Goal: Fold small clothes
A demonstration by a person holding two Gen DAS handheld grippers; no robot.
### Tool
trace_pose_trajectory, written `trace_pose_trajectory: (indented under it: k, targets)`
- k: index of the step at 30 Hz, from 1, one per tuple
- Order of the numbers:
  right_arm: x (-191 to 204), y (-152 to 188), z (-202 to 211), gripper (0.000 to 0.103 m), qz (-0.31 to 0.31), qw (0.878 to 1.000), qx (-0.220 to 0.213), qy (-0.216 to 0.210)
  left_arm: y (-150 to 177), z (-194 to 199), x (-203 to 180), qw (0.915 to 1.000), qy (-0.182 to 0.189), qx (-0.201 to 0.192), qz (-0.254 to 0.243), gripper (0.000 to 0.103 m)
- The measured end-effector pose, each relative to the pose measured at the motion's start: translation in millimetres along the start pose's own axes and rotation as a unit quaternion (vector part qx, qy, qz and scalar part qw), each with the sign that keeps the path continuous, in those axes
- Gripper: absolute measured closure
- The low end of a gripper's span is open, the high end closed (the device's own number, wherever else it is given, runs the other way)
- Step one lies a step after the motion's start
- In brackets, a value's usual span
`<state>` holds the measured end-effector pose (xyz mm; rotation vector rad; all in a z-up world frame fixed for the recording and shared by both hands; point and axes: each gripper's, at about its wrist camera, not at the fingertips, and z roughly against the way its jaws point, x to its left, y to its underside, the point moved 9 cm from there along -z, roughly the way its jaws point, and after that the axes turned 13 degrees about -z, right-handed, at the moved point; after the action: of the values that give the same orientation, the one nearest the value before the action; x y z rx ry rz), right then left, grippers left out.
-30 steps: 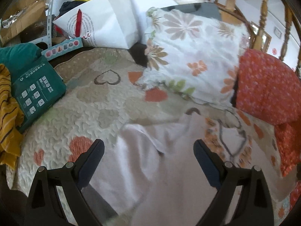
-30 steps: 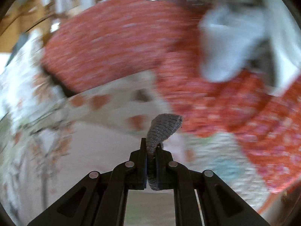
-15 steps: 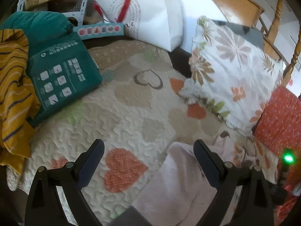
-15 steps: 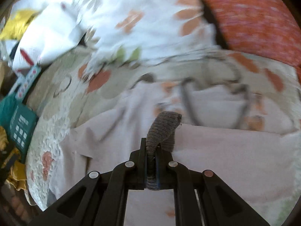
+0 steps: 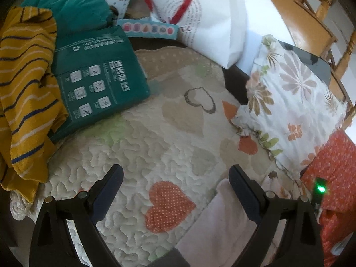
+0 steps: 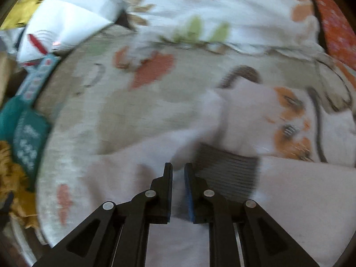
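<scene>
A pale pink small garment [image 6: 278, 178] with a grey ribbed cuff [image 6: 229, 169] and an orange print lies on the quilted heart bedspread [image 6: 138, 111]. My right gripper [image 6: 178, 166] hovers just above it, its jaws a narrow gap apart with nothing between them. In the left wrist view the garment's edge [image 5: 222, 220] lies at lower right, under the right finger. My left gripper [image 5: 175, 173] is wide open and empty over the bedspread [image 5: 155, 138].
A floral pillow [image 5: 296, 102] and a red patterned cushion [image 5: 336, 173] lie to the right. A green package [image 5: 95, 84], a yellow striped cloth [image 5: 24, 84], a teal fabric and a white paper bag [image 5: 207, 20] sit at left and back.
My right gripper let go of the grey cuff, which now lies on the garment, and its jaws parted slightly. My left gripper swung left, away from the garment.
</scene>
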<state>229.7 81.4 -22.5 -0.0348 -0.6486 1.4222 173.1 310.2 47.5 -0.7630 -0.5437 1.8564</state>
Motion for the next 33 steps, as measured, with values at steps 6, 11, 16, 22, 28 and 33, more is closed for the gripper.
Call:
trace_pose_trajectory:
  k: [6, 11, 16, 22, 28, 33]
  targets:
    - [44.0, 47.8, 24.7, 0.066, 0.080, 0.996, 0.013, -0.025, -2.6, 0.9, 30.7, 0.9991, -0.018, 0.002, 0.039, 0.008]
    - [79.3, 138.9, 35.7, 0.057, 0.182, 0.979, 0.072, -0.063, -7.9, 8.0, 60.6, 0.9970, -0.039, -0.007, 0.066, 0.008]
    - [108.9, 221.4, 46.0, 0.053, 0.326, 0.940, 0.076, -0.062, -9.6, 15.0, 97.4, 0.9922, -0.072, -0.014, 0.101, 0.008]
    - [123.0, 282.0, 22.1, 0.038, 0.468, 0.883, 0.048, 0.001, -6.9, 16.4, 114.7, 0.9897, -0.071, -0.010, 0.123, 0.008]
    - [132.0, 234.9, 20.8, 0.097, 0.382, 0.923, 0.041, -0.003, -8.2, 20.7, 126.2, 0.9867, -0.075, -0.018, 0.143, 0.008]
    - [169.5, 136.0, 72.5, 0.097, 0.273, 0.960, -0.013, -0.055, -6.5, 22.8, 133.5, 0.9835, -0.076, -0.022, 0.163, 0.008]
